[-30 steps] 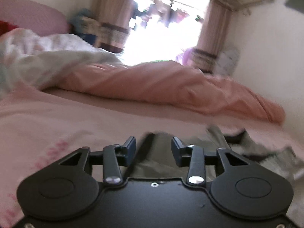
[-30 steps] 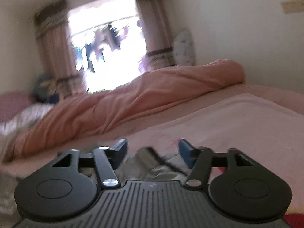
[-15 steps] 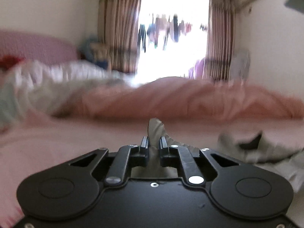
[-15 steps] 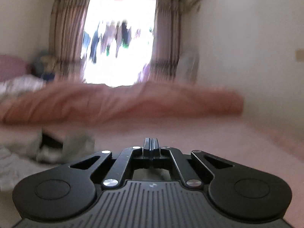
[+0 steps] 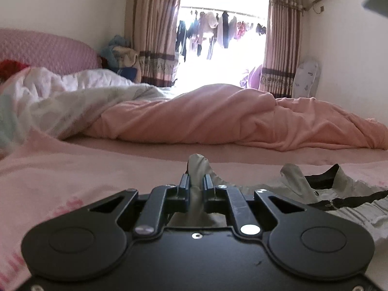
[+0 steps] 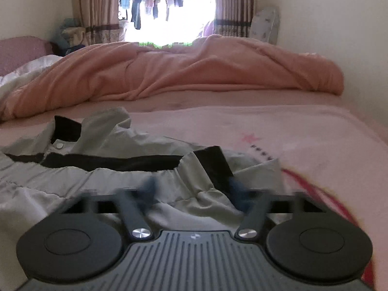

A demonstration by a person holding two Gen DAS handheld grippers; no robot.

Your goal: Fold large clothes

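In left gripper [image 5: 196, 184], pinched jacket [image 5: 197, 167] fold

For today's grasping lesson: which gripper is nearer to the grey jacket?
Left. The left gripper is shut on a fold of the jacket. The right gripper hangs over it, jaws just opening, gripping nothing.

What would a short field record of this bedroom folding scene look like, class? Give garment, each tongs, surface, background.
garment: grey jacket with black trim, crumpled on the bed
left tongs: shut on a pinch of the jacket's grey fabric
right tongs: blurred, jaws apart and just been opening, over the jacket, no fabric pinched
surface: pink bed sheet
background: peach blanket bunched behind; white quilt at left; curtains beside a bright window with hanging laundry
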